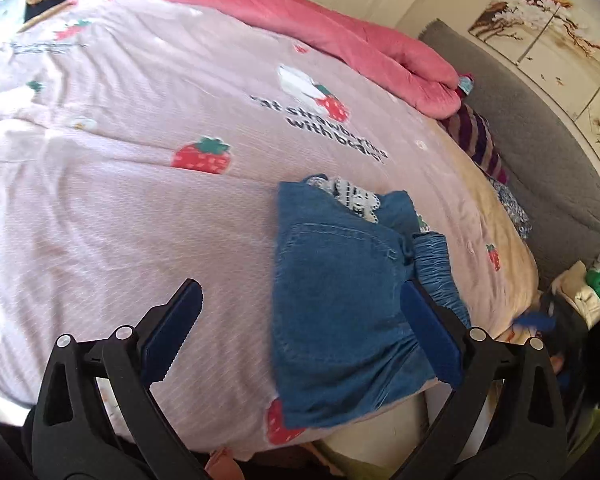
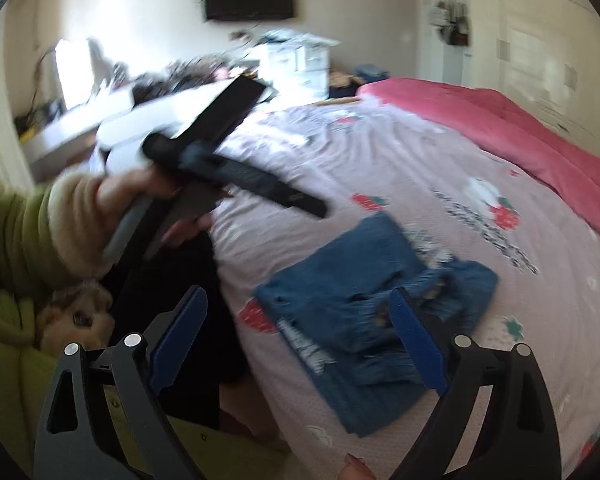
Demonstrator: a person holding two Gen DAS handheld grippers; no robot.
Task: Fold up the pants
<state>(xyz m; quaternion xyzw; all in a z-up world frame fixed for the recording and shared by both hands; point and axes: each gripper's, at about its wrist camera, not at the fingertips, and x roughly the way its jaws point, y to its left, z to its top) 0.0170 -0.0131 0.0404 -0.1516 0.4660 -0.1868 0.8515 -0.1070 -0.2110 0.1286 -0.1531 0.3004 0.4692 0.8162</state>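
A pair of blue denim pants [image 1: 340,300] lies folded into a compact bundle near the front right edge of the bed, elastic waistband at its right side. It also shows in the right wrist view [image 2: 364,304]. My left gripper [image 1: 300,320] is open and empty, held above the pants' left part. My right gripper [image 2: 300,332] is open and empty, raised over the bed edge in front of the pants. The left gripper's black body [image 2: 228,168], held in a hand, shows at the left of the right wrist view.
The bed has a pink strawberry-print sheet [image 1: 140,160]. A rolled pink quilt [image 1: 340,36] lies along the far side. A striped cushion [image 1: 480,140] and grey headboard [image 1: 540,152] are at the right. A cluttered white desk [image 2: 100,120] stands beyond the bed.
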